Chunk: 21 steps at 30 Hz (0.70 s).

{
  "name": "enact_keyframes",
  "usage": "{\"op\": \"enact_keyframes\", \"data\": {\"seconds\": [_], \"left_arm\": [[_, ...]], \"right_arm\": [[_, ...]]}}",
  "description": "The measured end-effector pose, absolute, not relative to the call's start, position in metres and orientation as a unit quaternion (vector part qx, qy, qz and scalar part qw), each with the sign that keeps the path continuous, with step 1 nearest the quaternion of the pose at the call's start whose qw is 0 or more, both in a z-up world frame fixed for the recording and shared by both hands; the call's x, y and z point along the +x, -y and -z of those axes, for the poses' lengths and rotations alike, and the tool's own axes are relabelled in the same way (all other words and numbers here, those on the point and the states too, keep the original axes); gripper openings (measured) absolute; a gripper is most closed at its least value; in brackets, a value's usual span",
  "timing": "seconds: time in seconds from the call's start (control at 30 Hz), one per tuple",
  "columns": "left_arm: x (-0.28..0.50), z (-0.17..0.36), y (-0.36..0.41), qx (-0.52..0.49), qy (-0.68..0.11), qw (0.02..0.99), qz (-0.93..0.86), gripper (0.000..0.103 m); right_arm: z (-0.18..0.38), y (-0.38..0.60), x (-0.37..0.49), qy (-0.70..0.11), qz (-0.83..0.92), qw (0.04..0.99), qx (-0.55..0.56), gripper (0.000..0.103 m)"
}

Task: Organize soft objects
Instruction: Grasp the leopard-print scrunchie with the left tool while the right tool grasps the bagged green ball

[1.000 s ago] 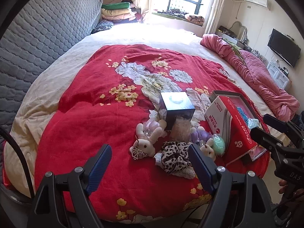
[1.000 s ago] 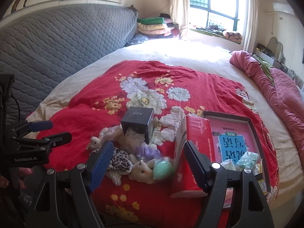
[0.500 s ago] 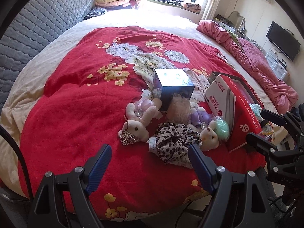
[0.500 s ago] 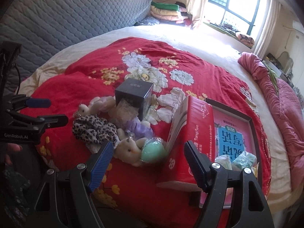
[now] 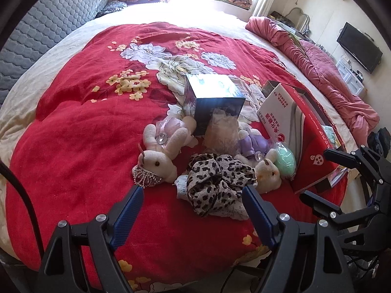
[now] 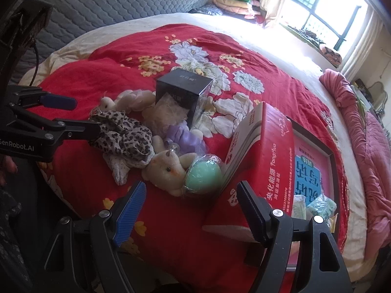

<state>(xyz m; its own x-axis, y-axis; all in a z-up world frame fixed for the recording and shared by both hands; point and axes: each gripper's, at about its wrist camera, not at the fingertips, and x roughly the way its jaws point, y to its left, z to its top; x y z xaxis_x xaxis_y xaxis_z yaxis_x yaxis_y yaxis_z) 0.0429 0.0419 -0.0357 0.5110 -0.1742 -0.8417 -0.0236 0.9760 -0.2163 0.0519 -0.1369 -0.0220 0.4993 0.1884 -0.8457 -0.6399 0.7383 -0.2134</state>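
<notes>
Both grippers, left gripper [image 5: 190, 210] and right gripper [image 6: 190, 205], dropped closer to the crumpled leopard-print fabric scrunchie [image 5: 215, 180], jaws spread, empty; pickup looks imminent.

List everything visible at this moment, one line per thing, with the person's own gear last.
Blanket: one, red floral, covering the bed.
Plush rabbits: two, cream, flanking the scrunchie.
Scrunchie: one, leopard print, nearest the left gripper.
Green ball: one, mint, in clear wrap, against the red box.
Dark box: one, behind the toys.
Red box: one, propped open, right of the toys.
Pink quilt: one, bunched at the right bed edge.
Left gripper: open, empty.
Right gripper: open, empty.
</notes>
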Motion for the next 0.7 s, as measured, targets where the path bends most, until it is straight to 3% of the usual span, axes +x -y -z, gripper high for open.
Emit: {"op": "enact_keyframes", "data": {"seconds": [0.17,0.7], "left_arm": [[0.051,0.045,-0.04,-0.095,-0.499,0.86,0.046,0.082],[0.063,0.056,-0.044,-0.097,-0.495,0.86,0.075,0.078]], "right_arm": [[0.024,0.133,0.056,-0.43,-0.255,0.818,-0.283,0.078],[0.066,0.098,0.078,-0.416,-0.293,0.684,-0.522,0.077]]}}
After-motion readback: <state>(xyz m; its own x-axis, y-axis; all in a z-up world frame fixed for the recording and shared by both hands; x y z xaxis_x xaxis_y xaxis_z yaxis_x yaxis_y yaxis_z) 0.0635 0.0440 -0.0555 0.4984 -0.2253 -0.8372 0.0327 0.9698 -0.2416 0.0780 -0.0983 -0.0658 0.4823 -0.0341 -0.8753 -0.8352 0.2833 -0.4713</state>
